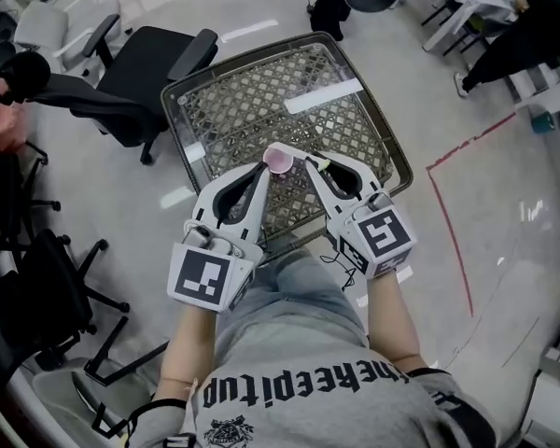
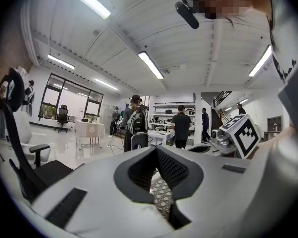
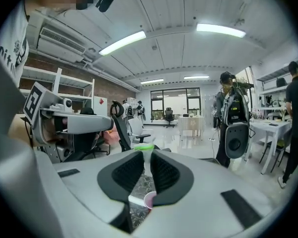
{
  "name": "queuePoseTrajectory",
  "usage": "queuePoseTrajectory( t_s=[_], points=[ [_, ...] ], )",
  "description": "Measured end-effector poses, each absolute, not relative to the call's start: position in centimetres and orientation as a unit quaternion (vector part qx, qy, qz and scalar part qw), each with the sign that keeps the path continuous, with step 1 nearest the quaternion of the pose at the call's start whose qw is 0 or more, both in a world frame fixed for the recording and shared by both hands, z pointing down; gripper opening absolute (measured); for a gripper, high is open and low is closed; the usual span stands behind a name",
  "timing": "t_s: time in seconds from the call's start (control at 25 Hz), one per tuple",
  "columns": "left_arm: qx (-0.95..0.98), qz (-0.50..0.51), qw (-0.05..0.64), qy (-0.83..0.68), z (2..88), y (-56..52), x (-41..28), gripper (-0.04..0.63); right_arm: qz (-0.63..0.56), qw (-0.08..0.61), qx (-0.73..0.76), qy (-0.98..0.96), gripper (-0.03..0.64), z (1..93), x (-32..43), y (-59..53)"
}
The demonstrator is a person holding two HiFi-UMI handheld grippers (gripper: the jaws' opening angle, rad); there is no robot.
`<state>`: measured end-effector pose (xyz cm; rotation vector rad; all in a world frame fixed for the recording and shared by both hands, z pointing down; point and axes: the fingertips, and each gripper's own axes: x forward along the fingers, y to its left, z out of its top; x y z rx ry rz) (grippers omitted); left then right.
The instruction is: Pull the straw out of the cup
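Observation:
A small pink cup (image 1: 278, 160) hangs above the wire-mesh cart (image 1: 355, 129), between the tips of both grippers. My left gripper (image 1: 264, 171) reaches it from the left with jaws closed at the tips, pinching the cup's rim. In the left gripper view the jaws (image 2: 156, 152) meet and the cup is hidden. My right gripper (image 1: 310, 164) comes in from the right. In the right gripper view its jaws (image 3: 145, 162) are shut on a pale straw with a green top (image 3: 144, 155). The cup (image 3: 150, 200) shows just below them.
A black office chair (image 1: 140, 73) stands left of the cart and another chair (image 1: 47, 287) at the near left. A red floor line (image 1: 453, 222) runs on the right. Several people (image 2: 181, 125) stand at desks farther off, one with a backpack (image 3: 231, 123).

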<state>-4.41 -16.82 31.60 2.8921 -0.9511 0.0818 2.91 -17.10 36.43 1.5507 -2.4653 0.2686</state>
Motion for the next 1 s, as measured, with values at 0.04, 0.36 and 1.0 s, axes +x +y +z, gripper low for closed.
queuePoseTrajectory(
  t_s=[0.04, 0.36, 1.0],
  points=[
    [0.949, 0.026, 0.046, -0.312, 31.4, -16.7, -4.4, 0.017, 0.088, 0.104, 0.527, -0.839, 0.055, 36.0, 2.9, -16.9],
    [0.949, 0.042, 0.045, -0.309, 30.9, -15.2, -4.5, 0.017, 0.055, 0.075, 0.524, -0.846, 0.054, 32.1, 2.3, -15.3],
    [0.95, 0.019, 0.019, -0.312, 29.6, -13.7, -4.5, 0.017, 0.029, 0.034, 0.522, -0.852, 0.054, 28.7, 2.0, -12.8]
  ],
)
